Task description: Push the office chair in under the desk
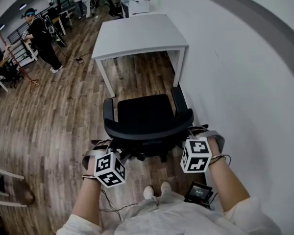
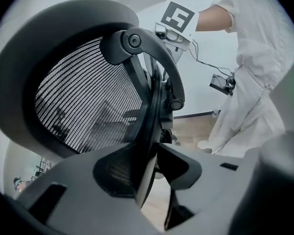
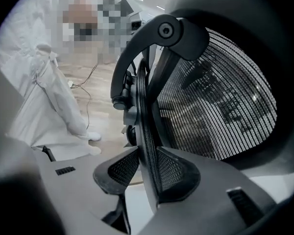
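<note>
The office chair point(image 1: 147, 116) stands just short of the counter point(image 1: 137, 33), seat facing it and not yet under its near edge, close to the wall point(image 1: 235, 58) that the counter runs along. It looks fairly heavy but should roll easily on the wooden floor point(image 1: 63, 111). The seat will likely swivel if pushed off-centre, so an even push from both sides suits it. The mesh back point(image 2: 88, 97) is soft and would give, while its hard rim point(image 2: 149, 131) is stiff and the better hold. On the chair's side away from the counter, the left hand-held gripper point(image 2: 149, 170) is clenched on one edge of that rim. The right hand-held gripper point(image 3: 148, 173) grasps the other edge, pads pressed to both faces. The armrests may need watching against the counter's legs
</note>
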